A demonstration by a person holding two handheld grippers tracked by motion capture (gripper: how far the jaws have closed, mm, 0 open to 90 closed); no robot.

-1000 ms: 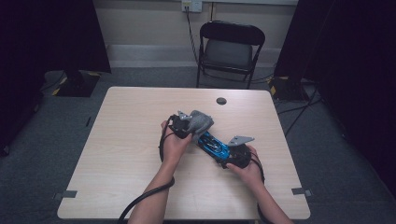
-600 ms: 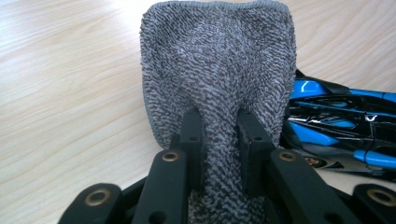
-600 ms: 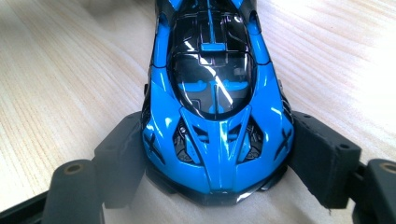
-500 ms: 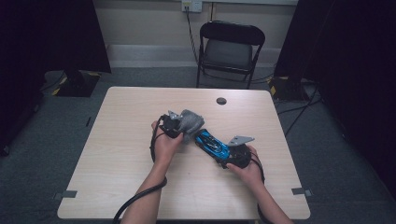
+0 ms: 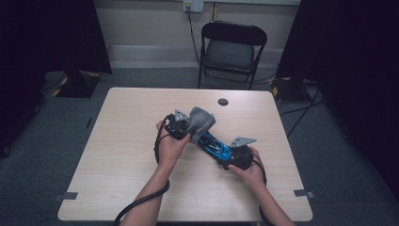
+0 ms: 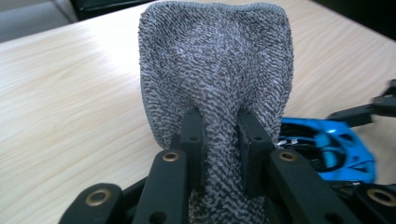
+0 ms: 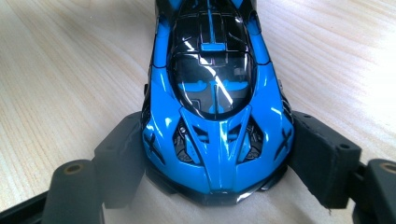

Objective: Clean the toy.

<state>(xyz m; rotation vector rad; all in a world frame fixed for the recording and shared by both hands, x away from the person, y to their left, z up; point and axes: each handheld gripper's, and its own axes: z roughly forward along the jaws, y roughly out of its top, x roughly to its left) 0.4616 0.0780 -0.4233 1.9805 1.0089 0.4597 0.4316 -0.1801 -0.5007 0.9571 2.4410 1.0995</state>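
Note:
A blue and black toy car (image 5: 215,145) lies on the wooden table (image 5: 117,141). My right gripper (image 5: 234,159) grips one end of it. In the right gripper view the pads (image 7: 122,154) press on both flanks of the car (image 7: 215,93) with my right gripper (image 7: 217,161) around it. My left gripper (image 5: 189,130) is shut on a grey terry cloth (image 5: 201,119), held over the car's far end. In the left gripper view the cloth (image 6: 215,70) is pinched between the jaws of my left gripper (image 6: 219,135) and fans out above them. The car (image 6: 327,149) shows behind it at the right.
A small black round object (image 5: 222,101) sits near the table's far edge. A black folding chair (image 5: 233,47) stands behind the table. The left gripper's cable (image 5: 141,202) trails off the near edge. Bare tabletop lies to the left and right of the hands.
My left gripper has risen a little with the cloth still in its jaws. The right gripper and the car have stayed in place.

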